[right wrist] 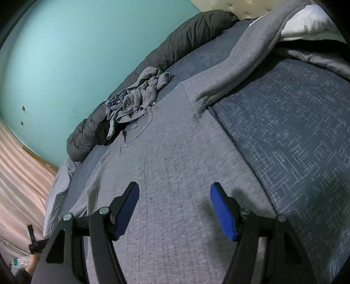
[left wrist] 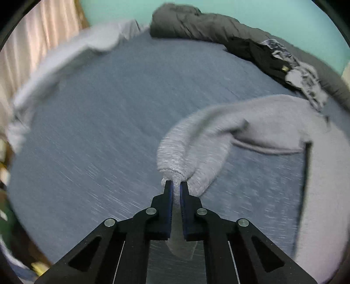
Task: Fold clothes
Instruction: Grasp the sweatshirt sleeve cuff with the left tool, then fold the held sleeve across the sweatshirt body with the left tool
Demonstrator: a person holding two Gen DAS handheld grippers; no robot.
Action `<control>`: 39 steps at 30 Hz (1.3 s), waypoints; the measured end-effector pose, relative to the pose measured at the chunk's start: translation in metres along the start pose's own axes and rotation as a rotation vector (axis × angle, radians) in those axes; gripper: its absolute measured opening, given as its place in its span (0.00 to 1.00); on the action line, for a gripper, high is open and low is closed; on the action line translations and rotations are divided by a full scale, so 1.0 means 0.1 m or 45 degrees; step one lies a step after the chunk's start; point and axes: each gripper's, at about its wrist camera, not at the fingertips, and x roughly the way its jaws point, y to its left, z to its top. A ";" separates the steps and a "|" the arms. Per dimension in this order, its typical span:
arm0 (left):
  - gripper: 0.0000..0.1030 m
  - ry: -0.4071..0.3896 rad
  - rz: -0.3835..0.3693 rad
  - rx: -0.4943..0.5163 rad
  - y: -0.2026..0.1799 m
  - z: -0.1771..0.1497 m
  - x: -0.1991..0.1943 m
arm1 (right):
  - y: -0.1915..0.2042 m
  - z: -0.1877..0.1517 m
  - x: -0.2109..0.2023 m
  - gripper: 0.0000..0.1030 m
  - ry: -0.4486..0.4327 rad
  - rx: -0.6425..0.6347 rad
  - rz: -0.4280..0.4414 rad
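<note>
A light grey sweatshirt (right wrist: 170, 166) lies spread on the blue patterned bed cover (right wrist: 295, 122). In the left wrist view its sleeve (left wrist: 218, 135) arcs up off the bed, and my left gripper (left wrist: 176, 185) is shut on the ribbed cuff (left wrist: 172, 159), with cloth pinched between the blue pads. The view is blurred by motion. My right gripper (right wrist: 175, 192) hovers open just above the sweatshirt's body, nothing between its blue pads (right wrist: 223, 212). The other sleeve (right wrist: 245, 61) runs up toward the far right.
A dark rolled duvet (right wrist: 181, 41) lines the far edge of the bed against a turquoise wall. A crumpled grey garment (right wrist: 135, 98) and a black one (left wrist: 258, 54) lie beside it. A white pillow (right wrist: 306, 19) sits at the head. Curtains (right wrist: 19, 170) hang at the left.
</note>
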 end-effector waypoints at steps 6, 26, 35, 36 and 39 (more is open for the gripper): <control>0.09 0.004 0.195 -0.015 0.26 0.30 0.12 | 0.05 -0.01 0.01 0.66 -0.003 -0.040 -0.013; 0.53 0.088 0.089 -0.428 0.99 -0.24 0.96 | 0.16 -0.11 0.13 0.66 0.019 -0.174 -0.094; 0.17 0.059 -0.044 -0.368 0.89 -0.18 1.13 | 0.21 -0.15 0.16 0.66 0.008 -0.215 -0.119; 0.08 0.054 -0.035 -0.336 0.85 -0.15 1.12 | 0.21 -0.15 0.17 0.66 0.011 -0.217 -0.121; 0.08 0.000 -0.001 -0.297 0.85 -0.03 1.02 | 0.21 -0.17 0.20 0.66 0.020 -0.225 -0.127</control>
